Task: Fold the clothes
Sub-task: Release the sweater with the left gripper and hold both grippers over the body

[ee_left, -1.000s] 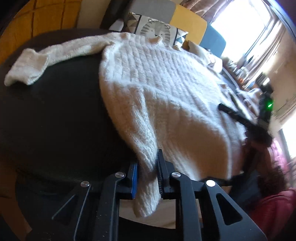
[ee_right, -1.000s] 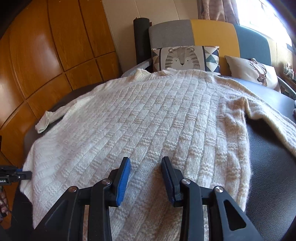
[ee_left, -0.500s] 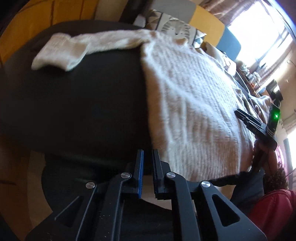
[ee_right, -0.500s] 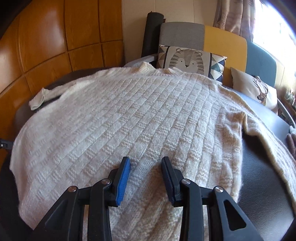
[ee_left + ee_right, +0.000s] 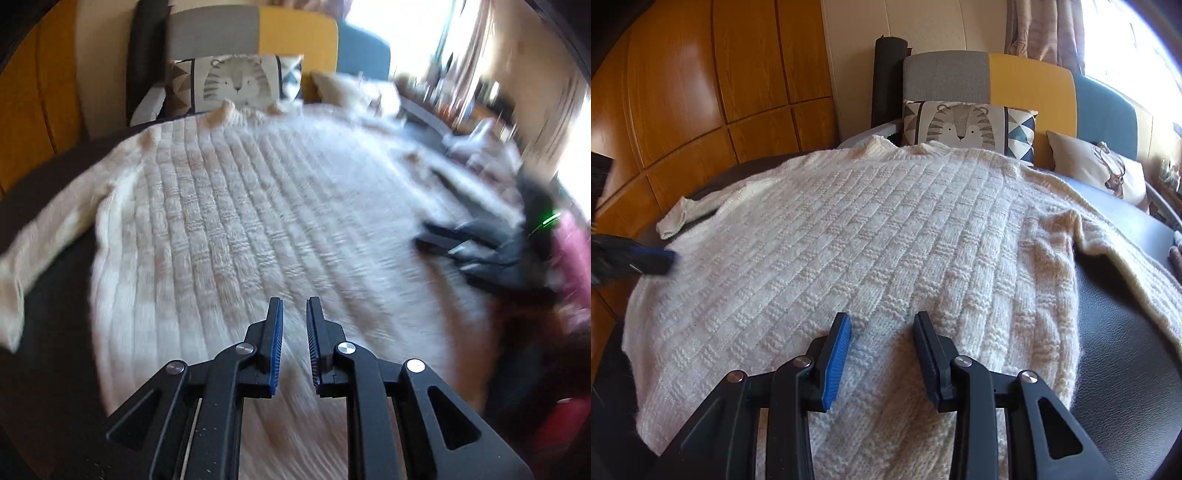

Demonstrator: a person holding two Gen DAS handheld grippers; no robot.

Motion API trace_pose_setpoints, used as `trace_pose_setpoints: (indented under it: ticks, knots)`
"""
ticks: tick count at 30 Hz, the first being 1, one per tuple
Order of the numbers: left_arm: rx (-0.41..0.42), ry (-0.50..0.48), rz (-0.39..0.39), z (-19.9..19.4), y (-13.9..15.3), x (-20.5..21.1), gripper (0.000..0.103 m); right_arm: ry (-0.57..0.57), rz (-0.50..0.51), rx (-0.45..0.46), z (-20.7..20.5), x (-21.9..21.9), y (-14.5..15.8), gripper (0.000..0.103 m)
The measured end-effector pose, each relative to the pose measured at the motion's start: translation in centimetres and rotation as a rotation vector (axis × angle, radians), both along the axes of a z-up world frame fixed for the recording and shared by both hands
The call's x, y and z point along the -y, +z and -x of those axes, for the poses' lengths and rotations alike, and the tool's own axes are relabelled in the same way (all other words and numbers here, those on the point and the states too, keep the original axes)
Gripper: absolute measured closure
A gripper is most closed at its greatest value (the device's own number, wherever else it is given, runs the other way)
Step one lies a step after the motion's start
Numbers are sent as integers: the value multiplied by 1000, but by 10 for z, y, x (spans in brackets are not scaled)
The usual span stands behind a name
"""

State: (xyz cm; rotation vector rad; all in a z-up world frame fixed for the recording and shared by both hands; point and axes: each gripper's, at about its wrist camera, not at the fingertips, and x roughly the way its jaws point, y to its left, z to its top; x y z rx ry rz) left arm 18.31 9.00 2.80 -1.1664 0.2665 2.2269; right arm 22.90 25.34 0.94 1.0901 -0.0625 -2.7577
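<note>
Wood panelling (image 5: 683, 92) runs along the far left, behind the table (image 5: 55, 332), which is dark and looks leather-topped.

- Left sleeve (image 5: 687, 214): lies out toward the table's left edge, cuff end on bare dark top.
- My left gripper (image 5: 294, 332): over the near hem, left of the body's middle. Pads close together with only a narrow slit between them, and no knit in the slit. Whether the tips touch the wool I cannot tell, because this view is smeared.
- Sweater (image 5: 258, 206): cream, block-ribbed knit, spread flat. It covers most of the table, collar at the far edge and hem at the near edge, with a little hem hanging over.
- My right gripper (image 5: 881, 350): over the near hem, right of middle. Jaws spread apart and pinching nothing, with flat knit showing through the gap.
- Right sleeve (image 5: 1126, 266): angled away from the body toward the near right edge, with a wedge of bare table between sleeve and body.

Beyond the far edge: tiger cushion (image 5: 964, 127) just behind the collar, deer cushion (image 5: 1108, 173) further right.
</note>
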Motion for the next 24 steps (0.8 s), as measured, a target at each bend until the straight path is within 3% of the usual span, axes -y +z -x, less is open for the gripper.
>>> trace_pose_setpoints:
  ticks: [9,13,20,24]
  knots:
    - [87,159,-191,23,-21,61,89,3,56,-2,0,-7,-1,67]
    - [81,164,-257,19,-29,82,89,2,61,-1,1,-8,-1,67]
    - [-40,148,-249,3,-32,76,89,23,39,58,6,-13,6,69]
    - [-43,164,-284,3,-33,78,89,22,1,26,-9,-16,30,69]
